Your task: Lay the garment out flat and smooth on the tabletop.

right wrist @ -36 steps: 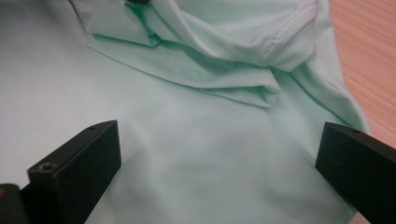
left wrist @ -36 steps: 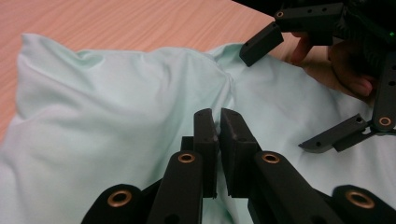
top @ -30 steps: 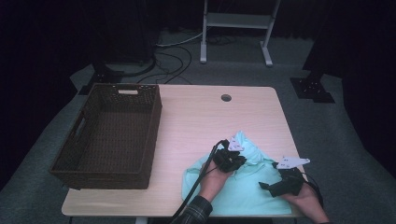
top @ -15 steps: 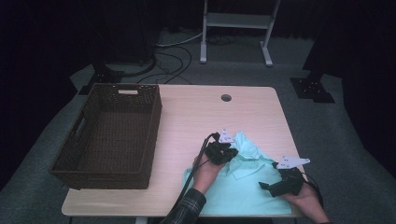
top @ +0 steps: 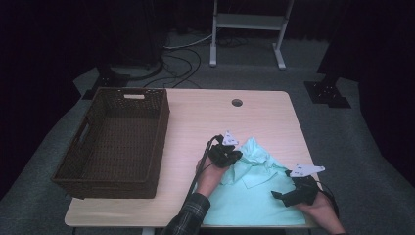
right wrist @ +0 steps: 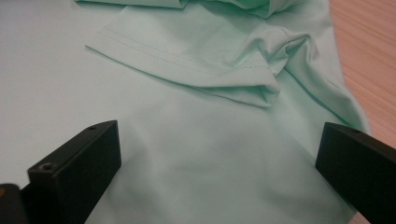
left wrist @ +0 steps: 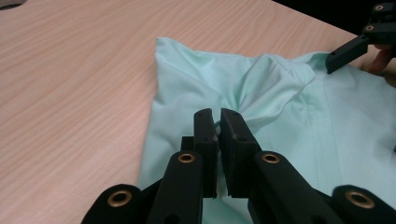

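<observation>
A mint-green shirt point(top: 254, 191) lies spread on the near right part of the wooden table point(top: 205, 112), with a bunched fold at its far left corner. My left gripper point(top: 230, 155) is at that fold. In the left gripper view its jaws point(left wrist: 218, 114) are shut on a pinch of the shirt's fabric point(left wrist: 280, 93). My right gripper point(top: 280, 195) rests low over the right part of the shirt. In the right gripper view the gripper point(right wrist: 219, 154) is open, its jaws wide apart above flat cloth point(right wrist: 187, 140) with a folded sleeve just ahead.
A dark brown wicker basket point(top: 115, 137) with nothing in it stands on the left half of the table. A round cable hole point(top: 237, 103) sits near the far edge. Beyond the table are dark floor, cables and a metal stand.
My left gripper has moved left and a little away from me, pulling the pinched fold of the shirt with it. The right gripper has stayed in place.
</observation>
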`<state>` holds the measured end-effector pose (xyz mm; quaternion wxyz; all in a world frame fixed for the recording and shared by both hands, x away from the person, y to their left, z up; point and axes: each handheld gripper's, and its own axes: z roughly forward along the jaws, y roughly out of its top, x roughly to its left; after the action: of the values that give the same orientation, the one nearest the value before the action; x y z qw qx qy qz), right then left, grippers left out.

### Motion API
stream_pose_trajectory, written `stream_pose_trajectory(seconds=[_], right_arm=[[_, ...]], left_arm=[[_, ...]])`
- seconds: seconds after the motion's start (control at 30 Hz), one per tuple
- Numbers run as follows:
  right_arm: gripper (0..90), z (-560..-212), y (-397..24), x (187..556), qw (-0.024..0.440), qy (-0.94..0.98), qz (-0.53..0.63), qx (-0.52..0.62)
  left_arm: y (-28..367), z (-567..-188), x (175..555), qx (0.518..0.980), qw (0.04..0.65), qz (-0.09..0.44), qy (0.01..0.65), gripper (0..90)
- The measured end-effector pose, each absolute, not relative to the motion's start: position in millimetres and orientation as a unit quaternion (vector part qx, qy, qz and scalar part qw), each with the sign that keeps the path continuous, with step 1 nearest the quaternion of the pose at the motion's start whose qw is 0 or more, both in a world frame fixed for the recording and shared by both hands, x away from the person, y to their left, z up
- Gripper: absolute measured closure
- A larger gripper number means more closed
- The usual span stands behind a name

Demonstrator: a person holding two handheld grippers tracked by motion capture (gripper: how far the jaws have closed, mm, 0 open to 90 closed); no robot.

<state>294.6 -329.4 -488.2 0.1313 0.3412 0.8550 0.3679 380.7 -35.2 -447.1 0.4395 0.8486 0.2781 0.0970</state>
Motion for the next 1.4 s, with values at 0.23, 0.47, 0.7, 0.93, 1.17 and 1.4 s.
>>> stream_pose_trajectory(seconds=[0.23, 0.47, 0.7, 0.93, 1.17, 1.4], right_arm=[[0.0, -488.1, -329.7, 294.7, 0.131, 0.855, 0.368, 0.341], [0.0, -488.0, -329.8, 294.7, 0.129, 0.854, 0.369, 0.343], [0.0, -488.0, -329.8, 294.8, 0.129, 0.853, 0.370, 0.344], [0.0, -488.0, -330.3, 295.1, 0.128, 0.854, 0.371, 0.343], [0.0, -487.9, -330.4, 294.9, 0.126, 0.853, 0.371, 0.344], [0.0, -487.9, -330.5, 295.1, 0.126, 0.853, 0.371, 0.344]], left_arm=[[-26.7, -447.8, 387.9, 0.842, 0.446, 0.102, 0.285, 85.8], [-18.4, -449.3, 395.2, 0.838, 0.447, 0.108, 0.293, 85.8], [-9.1, -449.3, 406.0, 0.833, 0.448, 0.111, 0.305, 85.8], [-1.5, -448.0, 416.1, 0.827, 0.452, 0.113, 0.314, 85.8], [5.0, -445.3, 424.6, 0.823, 0.454, 0.119, 0.320, 85.8], [11.7, -441.8, 433.2, 0.820, 0.453, 0.126, 0.325, 85.7]])
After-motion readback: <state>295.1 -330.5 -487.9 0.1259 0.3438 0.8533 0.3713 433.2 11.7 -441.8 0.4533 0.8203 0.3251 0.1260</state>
